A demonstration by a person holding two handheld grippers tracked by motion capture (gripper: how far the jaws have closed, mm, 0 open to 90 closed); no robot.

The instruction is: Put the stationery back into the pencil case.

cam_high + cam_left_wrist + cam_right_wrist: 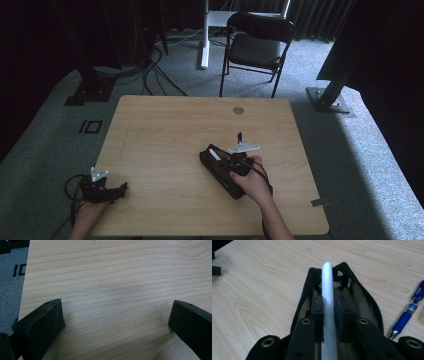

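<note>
High view: the right gripper (227,162) sits right of the table's middle, over a black pouch (215,172) lying flat on the table (165,135), and a white stick (216,154) shows at the pouch's far-left end. The pouch's long axis runs diagonally, from far-left to near-right, toward the person's right hand (255,182). A blue pen (240,136) lies just beyond the gripper. The left gripper (117,190) rests at the table's near-left corner, well apart from the pouch, so the right hand is much the nearer. Left gripper view: the two black jaws stand wide apart with nothing between them, bare wood under them, and grey carpet (10,290) past the table edge. Right gripper view: the jaws are closed tight on the stick (328,305), which runs straight ahead along the gripper's own axis, its rounded tip reaching the open pouch's (362,302) far rim. The stick is in line with the pouch's length, so whichever way it goes next, I judge the move runs along that line. The pen (407,315) lies to the right on the wood, clear of the pouch. The table is pale wood grain with a round grommet (238,110) at its far edge; beyond it stand a folding chair (257,40), dark curtains and floor cables.
</note>
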